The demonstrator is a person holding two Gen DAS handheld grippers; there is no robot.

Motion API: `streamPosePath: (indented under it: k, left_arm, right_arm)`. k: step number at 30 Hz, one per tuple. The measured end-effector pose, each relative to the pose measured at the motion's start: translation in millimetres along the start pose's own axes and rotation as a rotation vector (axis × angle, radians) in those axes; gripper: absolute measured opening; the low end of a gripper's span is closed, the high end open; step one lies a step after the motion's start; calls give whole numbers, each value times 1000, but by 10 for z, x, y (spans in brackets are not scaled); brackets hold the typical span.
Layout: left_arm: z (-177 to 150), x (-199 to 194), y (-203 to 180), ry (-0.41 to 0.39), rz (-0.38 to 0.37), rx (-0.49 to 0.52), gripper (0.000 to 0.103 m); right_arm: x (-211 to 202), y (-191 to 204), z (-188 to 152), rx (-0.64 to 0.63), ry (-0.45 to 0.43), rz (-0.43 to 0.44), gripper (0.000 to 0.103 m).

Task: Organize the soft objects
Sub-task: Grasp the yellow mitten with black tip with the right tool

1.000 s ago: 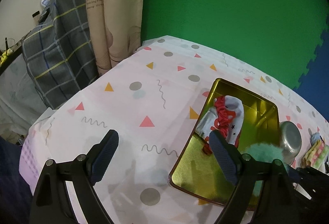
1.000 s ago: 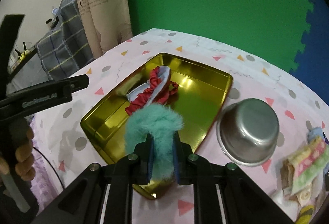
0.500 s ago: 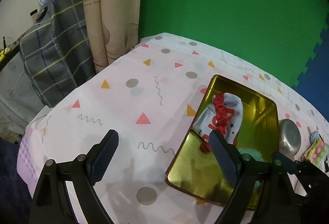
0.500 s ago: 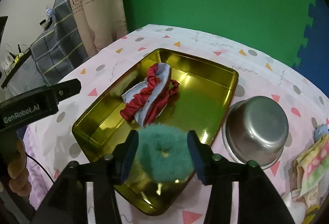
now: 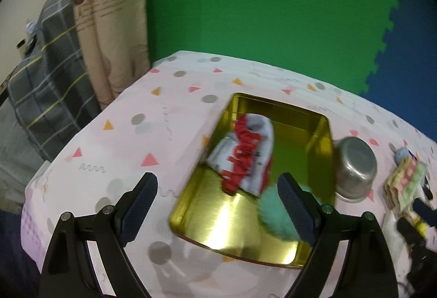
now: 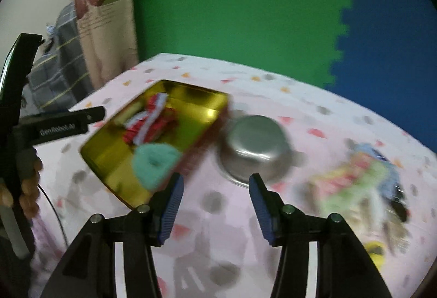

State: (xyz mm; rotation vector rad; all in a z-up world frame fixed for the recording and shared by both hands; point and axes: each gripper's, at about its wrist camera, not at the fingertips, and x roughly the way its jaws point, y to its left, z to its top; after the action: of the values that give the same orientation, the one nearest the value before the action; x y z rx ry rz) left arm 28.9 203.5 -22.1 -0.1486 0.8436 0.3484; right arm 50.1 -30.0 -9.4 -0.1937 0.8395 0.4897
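— Change first: what is different now from a second ago?

— One second ago the right gripper (image 6: 215,195) was pinching the teal fluffy scrunchie (image 6: 155,162) over the gold tray (image 6: 109,156). Now its jaws stand about half open with nothing between them, and the scrunchie lies in the near corner of the tray, just beside the red and white sock (image 6: 153,120). The gripper has moved away to the right; it now looks over bare cloth in front of the steel bowl (image 6: 256,147).

— And the left gripper (image 5: 217,205)?

— It is wide open and holds nothing. It has shifted a little to the side, and it hovers over the near edge of the tray. In its view the scrunchie is partly hidden behind its right finger.

— What does this mean for the task?

— I judge that two soft things are already sorted into the tray. The pile of coloured cloths (image 6: 355,188) at the right of the table is not yet moved, so probably it comes next. The picture is blurred there, and I cannot tell how many pieces it has.

— Describe the surface and the room.

— The table has a pale pink tablecloth (image 5: 131,139) with grey dots and coloured triangles. Behind it stands a wall of green foam mats (image 5: 259,11), with blue foam mats (image 5: 404,52) at the right. At the left hangs a beige curtain (image 5: 109,24), and a dark plaid fabric (image 5: 41,74) lies beside it.
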Motion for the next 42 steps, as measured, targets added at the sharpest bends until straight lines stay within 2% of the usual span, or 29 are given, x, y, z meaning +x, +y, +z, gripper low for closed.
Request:
streamPosePath:
  k: [7,11,13,18,22,30,33,35,36,42]
  left_arm:
    - [-145,-51,-438,13,-88,99,88]
    - [-270,-60,-702,25,-127,161,88]
    - [-326,-61,-821,28,-135,194,88]
    - [-460,-98,-1070,-6,-134,278,88]
    - [-567,-116,-1238,-9,-148,342,88]
    - [-760,-189,-1624,13,-256,465,88]
    - [-821,-216,-1765,26,-306,504,88]
    - [-852,-207,-1860,48,-337,517,88]
    - [-873,-195,-1925,67,-357,524,88]
    - [-949,-203,-2200,120,-431,544,88]
  right_arm:
    - [-446,-872,-459,131,27,-196,55]
    - [-497,-1318,-821,206,81,-304,55]
    - [-494,-1435,-959,226,101,-330,55]
    - [-412,-1628,-1137,299,115,-306,56]
    - [-323,-1700,-1146,328,111,-289,61]
    - [-53,-1736,-1133,333,157,-292,61]
    - [-29,-1754,-1155,301,153,-320,61]
    - [-31,-1791,-1175,292,153,-327,55]
    - [-39,-1830,-1190,299,152,-324,48]
    - [-96,-2048,-1287,310,126,-353,45]
